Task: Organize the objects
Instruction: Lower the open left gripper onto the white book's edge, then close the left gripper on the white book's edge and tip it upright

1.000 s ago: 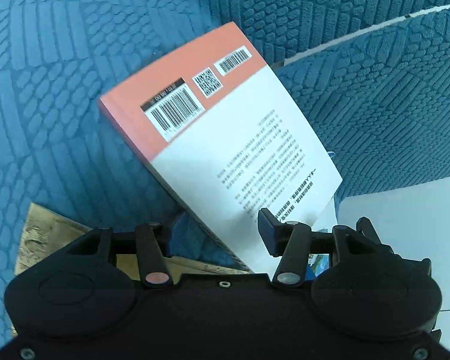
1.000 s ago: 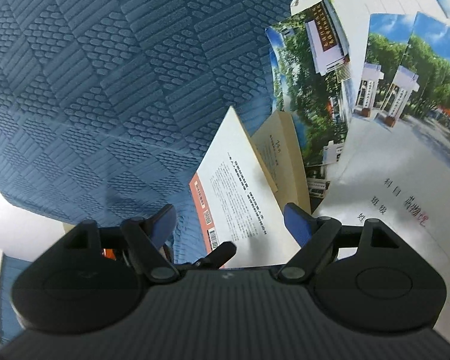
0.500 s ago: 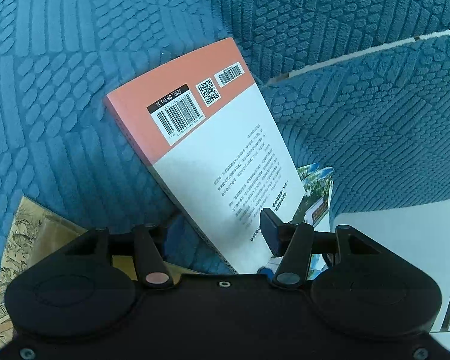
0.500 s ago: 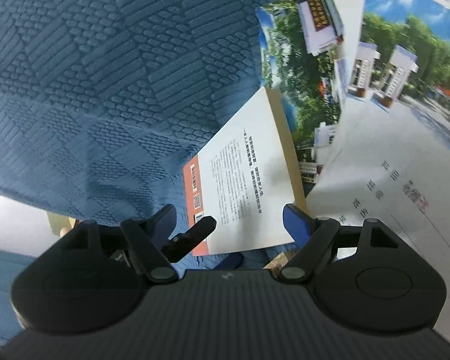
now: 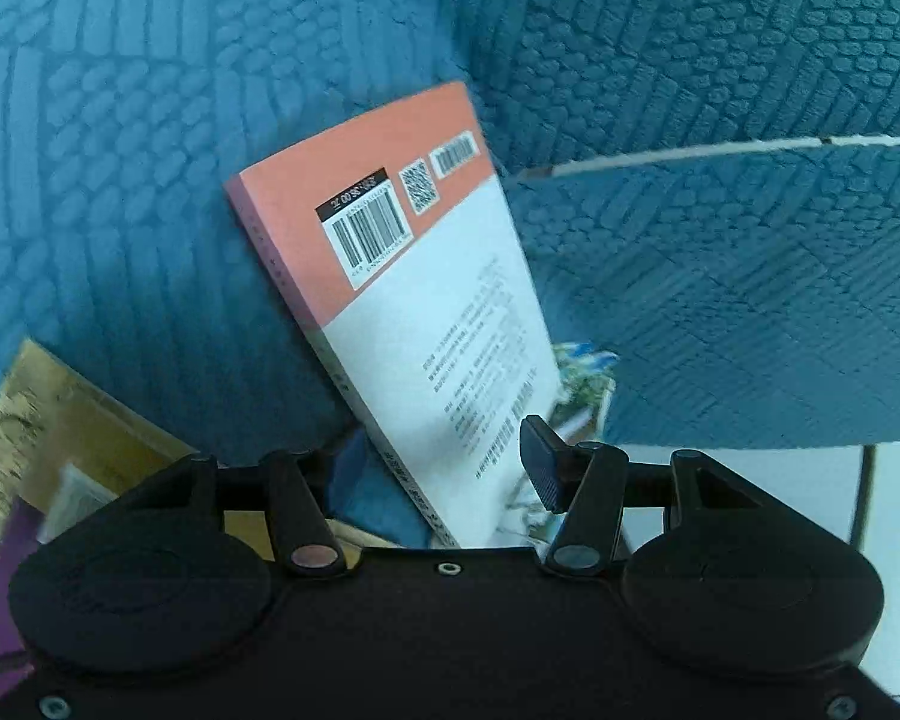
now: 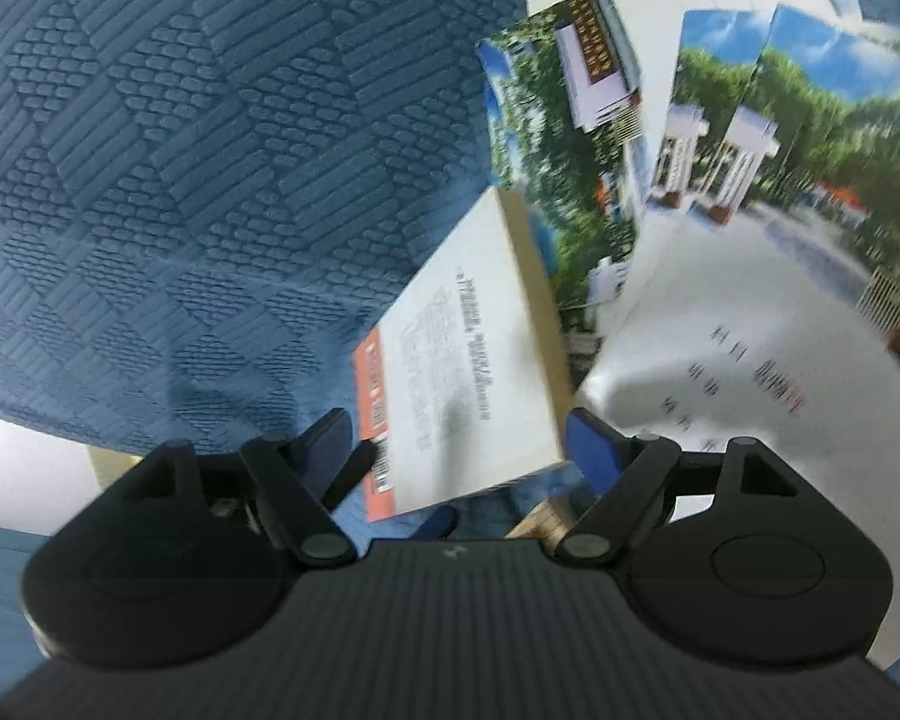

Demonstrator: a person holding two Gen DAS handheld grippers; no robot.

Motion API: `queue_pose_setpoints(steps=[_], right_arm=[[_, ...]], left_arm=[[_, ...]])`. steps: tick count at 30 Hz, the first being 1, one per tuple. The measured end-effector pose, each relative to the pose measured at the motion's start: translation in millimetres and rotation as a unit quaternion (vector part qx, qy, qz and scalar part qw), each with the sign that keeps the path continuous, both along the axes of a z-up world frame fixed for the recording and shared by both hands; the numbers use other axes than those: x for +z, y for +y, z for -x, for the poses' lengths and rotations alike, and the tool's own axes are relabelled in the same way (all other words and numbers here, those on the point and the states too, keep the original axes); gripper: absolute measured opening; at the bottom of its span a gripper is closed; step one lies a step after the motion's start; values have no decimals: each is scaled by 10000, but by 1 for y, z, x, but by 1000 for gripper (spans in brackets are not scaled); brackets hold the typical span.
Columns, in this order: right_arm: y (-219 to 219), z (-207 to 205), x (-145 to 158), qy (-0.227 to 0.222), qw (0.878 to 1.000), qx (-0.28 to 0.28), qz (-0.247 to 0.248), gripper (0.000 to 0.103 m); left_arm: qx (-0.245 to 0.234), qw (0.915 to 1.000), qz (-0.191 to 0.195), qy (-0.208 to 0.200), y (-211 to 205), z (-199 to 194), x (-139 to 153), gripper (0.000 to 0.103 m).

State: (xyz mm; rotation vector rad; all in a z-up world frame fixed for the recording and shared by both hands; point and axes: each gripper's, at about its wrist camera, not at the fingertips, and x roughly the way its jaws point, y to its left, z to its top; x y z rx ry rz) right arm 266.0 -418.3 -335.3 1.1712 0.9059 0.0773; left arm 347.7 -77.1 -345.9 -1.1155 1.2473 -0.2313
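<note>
A paperback book [image 5: 426,300] with a white back cover, an orange band and barcodes hangs tilted above the blue cloth. My left gripper [image 5: 438,468] is shut on its near end: the black right finger [image 5: 537,462] lies on the white cover and the blue left pad sits under the spine side. In the right wrist view the same book [image 6: 468,384] lies just ahead of my right gripper [image 6: 456,450]. That gripper stands open, its pads clear of the book. The left gripper's black fingertip [image 6: 354,471] shows at the book's orange corner.
Blue textured cloth [image 5: 150,120] covers the surface. Several photo-cover booklets [image 6: 570,138] and a white sheet with handwriting [image 6: 720,372] lie to the right of the book. A yellowish book [image 5: 48,408] and a purple item [image 5: 6,570] lie at the lower left.
The left gripper rolled with the book, which now stands steeper in its view. In the right wrist view the book swung lower, in front of the open fingers.
</note>
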Motion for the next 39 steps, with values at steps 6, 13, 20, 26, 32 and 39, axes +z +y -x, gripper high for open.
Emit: queue_pose_setpoints(steps=[6, 13, 20, 26, 32, 39], right_arm=[[-4, 0, -5, 123, 9999, -99, -34, 81], [-12, -1, -14, 311, 9993, -202, -107, 80], [3, 5, -8, 394, 9990, -107, 186, 81], [2, 1, -16, 415, 9974, -537, -242, 84], [6, -4, -18, 147, 9947, -356, -956, 84], [21, -8, -14, -113, 9900, -149, -1399, 84]], left_arm=[[-239, 9936, -7, -1107, -8, -3, 40, 31], [-356, 9947, -596, -754, -6, -4, 34, 41], [-692, 9920, -997, -359, -13, -2, 17, 42], [-595, 9949, -741, -345, -14, 2, 14, 44], [-598, 9966, -531, -180, -18, 6, 9, 49], [-76, 9999, -59, -85, -9, 8, 0, 52]])
